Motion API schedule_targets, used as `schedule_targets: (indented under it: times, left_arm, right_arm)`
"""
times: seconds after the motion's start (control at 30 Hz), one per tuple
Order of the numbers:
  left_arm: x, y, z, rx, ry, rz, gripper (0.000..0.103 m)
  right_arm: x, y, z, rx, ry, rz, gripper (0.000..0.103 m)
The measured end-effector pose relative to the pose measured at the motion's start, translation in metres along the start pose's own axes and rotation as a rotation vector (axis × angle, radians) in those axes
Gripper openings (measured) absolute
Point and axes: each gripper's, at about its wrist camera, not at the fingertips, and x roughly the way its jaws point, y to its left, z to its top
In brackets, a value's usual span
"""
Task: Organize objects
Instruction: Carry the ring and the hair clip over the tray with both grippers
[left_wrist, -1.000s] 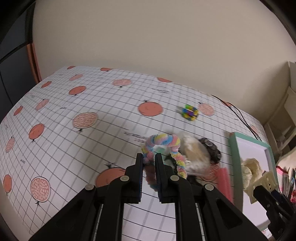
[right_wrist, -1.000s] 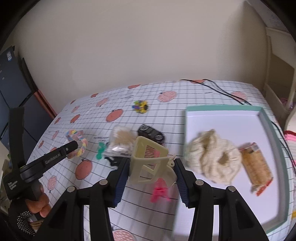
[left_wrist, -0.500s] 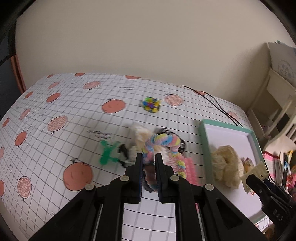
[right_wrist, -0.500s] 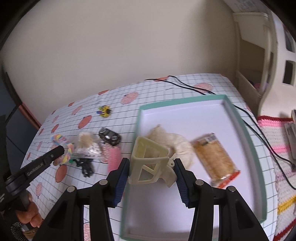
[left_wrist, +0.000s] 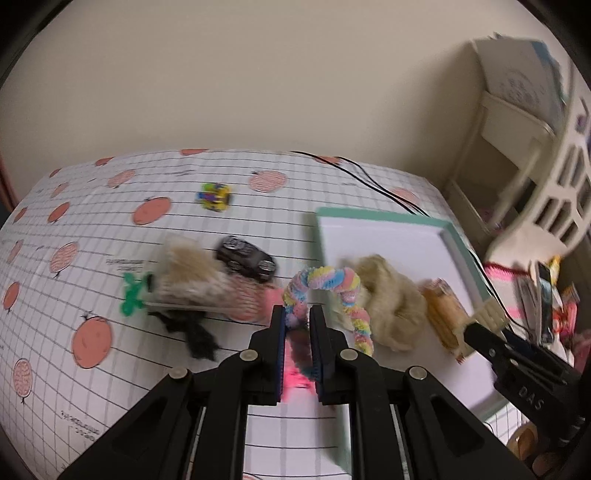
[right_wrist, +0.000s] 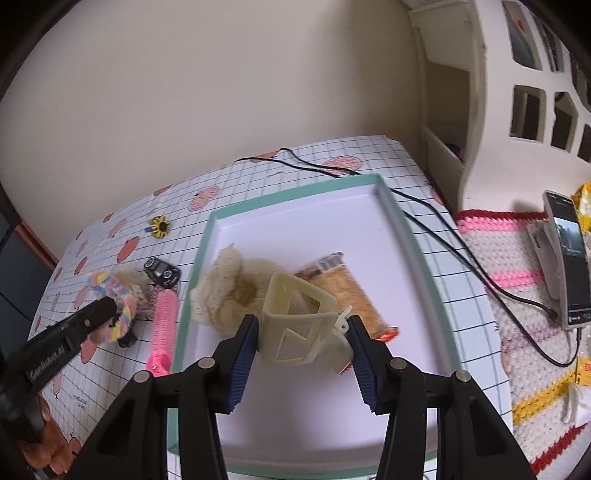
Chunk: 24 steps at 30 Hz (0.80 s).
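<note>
Above a grid-patterned tablecloth (left_wrist: 110, 229) printed with orange fruit, the left gripper (left_wrist: 296, 325) has its two fingers pressed nearly together on one end of a pastel rainbow chenille loop (left_wrist: 325, 284), which arches up clear of the table and hangs in front of the near-left corner of a teal-rimmed white tray (left_wrist: 384, 216).

The right gripper (right_wrist: 301, 334) has its jaws spread wide — clamped on either side of a cream plastic hair claw clip (right_wrist: 299, 325), held in the air over the tray (right_wrist: 402, 221).

Inside the tray lie a cream fluffy scrunchie (right_wrist: 225, 291) at its left side and, touching it to the right, an orange packaged snack (right_wrist: 347, 291).

Left of the tray on the cloth sits a cluster: a pink hair roller (right_wrist: 164, 325) lying just beside the tray's left rim, a small black toy car (right_wrist: 162, 271) behind it, and a clear bag of beige fluffy material (left_wrist: 188, 273) beside a green plastic figure (left_wrist: 131, 291) and a black item (left_wrist: 192, 328) too blurred to identify.

A yellow-and-multicolour toy (left_wrist: 214, 195) stands apart farther back. A black cable (right_wrist: 443, 236) runs across the table's far-right side, towards a phone (right_wrist: 567, 254) resting on a crocheted mat (right_wrist: 517, 280).
</note>
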Motion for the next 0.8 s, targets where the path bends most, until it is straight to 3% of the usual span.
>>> schedule_targets:
  times: [0.33, 0.8]
  left_arm:
    - [0.008, -0.051, -0.013, 0.126, 0.031, -0.032, 0.013]
    - [0.041, -0.076, -0.037, 0.213, 0.196, -0.038, 0.013]
  right_arm:
    - [0.001, -0.021, -0.004, 0.031, 0.010, -0.009, 0.052]
    - [0.017, -0.021, -0.016, -0.004, 0.115, -0.026, 0.052]
